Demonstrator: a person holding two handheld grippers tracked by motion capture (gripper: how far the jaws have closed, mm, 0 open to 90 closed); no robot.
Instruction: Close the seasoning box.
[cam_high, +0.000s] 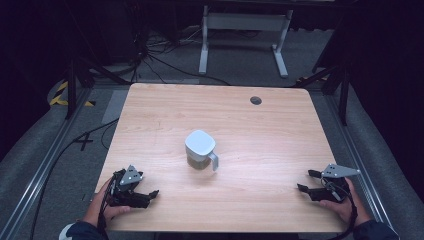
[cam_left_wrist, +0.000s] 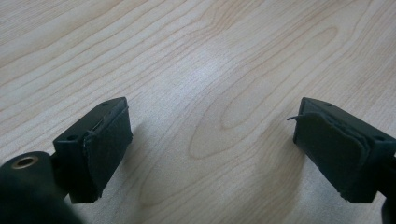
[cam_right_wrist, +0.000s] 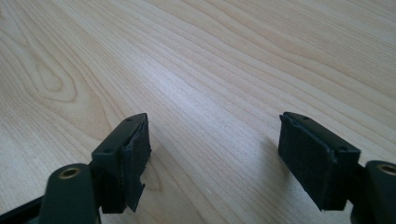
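Near the table's (cam_high: 150, 110) front left corner, left gripper (cam_high: 150, 194) resting with jaws spread wide on bare wood, nothing between them. At mid-table, a lidded white jug (cam_high: 201, 150) (handle toward the front right), well apart from both tools, probably awaiting pickup. Near the front right corner, right gripper (cam_high: 305, 181), likewise released and empty.

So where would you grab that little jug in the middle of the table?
Probably by the handle: it sticks out from the jug toward the person's right, with bare table around it. The right hand-held gripper, jaws open, could come in from that side and close across it.
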